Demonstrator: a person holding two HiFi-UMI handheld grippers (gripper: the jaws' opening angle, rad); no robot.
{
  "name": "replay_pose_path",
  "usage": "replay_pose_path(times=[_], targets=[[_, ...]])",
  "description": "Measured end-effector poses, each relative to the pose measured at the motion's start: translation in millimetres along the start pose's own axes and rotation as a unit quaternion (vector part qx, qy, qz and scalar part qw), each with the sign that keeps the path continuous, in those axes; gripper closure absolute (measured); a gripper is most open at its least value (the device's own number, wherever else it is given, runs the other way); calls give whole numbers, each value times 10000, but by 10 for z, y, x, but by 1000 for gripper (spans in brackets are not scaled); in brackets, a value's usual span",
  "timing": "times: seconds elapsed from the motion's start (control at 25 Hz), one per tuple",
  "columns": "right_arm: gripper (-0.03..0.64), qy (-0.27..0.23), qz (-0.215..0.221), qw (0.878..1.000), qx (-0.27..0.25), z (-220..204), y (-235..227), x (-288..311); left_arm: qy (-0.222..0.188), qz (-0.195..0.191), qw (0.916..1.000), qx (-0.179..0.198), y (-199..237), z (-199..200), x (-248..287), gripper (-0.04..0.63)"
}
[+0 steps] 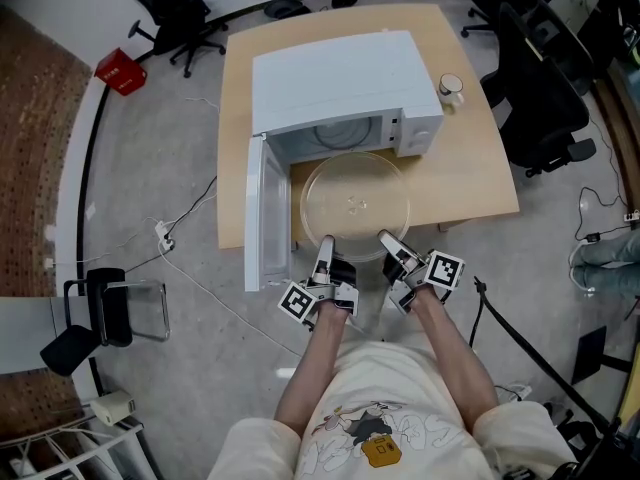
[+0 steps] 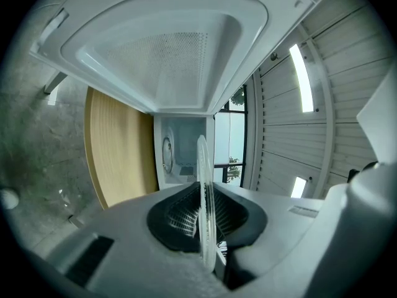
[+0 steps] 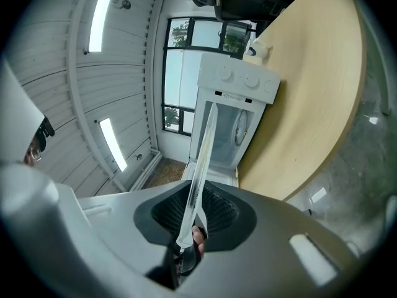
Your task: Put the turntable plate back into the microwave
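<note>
Light wooden counter (image 1: pixel 480 173), seen from above. Carries a white microwave (image 1: pixel 335 78) toward the far side, its door (image 1: pixel 265 218) swung open to the left and reaching out past the near edge. Holds also a small white cup (image 1: pixel 451 88) just beside the microwave's right side. Stands on a grey floor (image 1: pixel 150 168), with a red box (image 1: pixel 120 71), a white power strip (image 1: pixel 163 233) with trailing cables, and black office chairs (image 1: pixel 540 78) around it.
</note>
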State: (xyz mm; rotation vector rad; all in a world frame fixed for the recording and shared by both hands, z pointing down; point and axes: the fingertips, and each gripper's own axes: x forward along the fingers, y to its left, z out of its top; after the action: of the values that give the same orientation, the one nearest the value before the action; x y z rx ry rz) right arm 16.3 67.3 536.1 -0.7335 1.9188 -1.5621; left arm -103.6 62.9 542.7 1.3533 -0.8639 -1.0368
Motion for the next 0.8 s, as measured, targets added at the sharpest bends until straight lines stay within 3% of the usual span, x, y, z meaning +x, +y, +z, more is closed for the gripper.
replay_pose_path(times=[0.48,0.8], targets=[[555,-27,-38,10000,42,36,-11,-56,64,24,10000,25,1,-62,24,565],[555,268,18,9996,27,130,-84,-27,-186,44,9997,131,24,-85,62,565]])
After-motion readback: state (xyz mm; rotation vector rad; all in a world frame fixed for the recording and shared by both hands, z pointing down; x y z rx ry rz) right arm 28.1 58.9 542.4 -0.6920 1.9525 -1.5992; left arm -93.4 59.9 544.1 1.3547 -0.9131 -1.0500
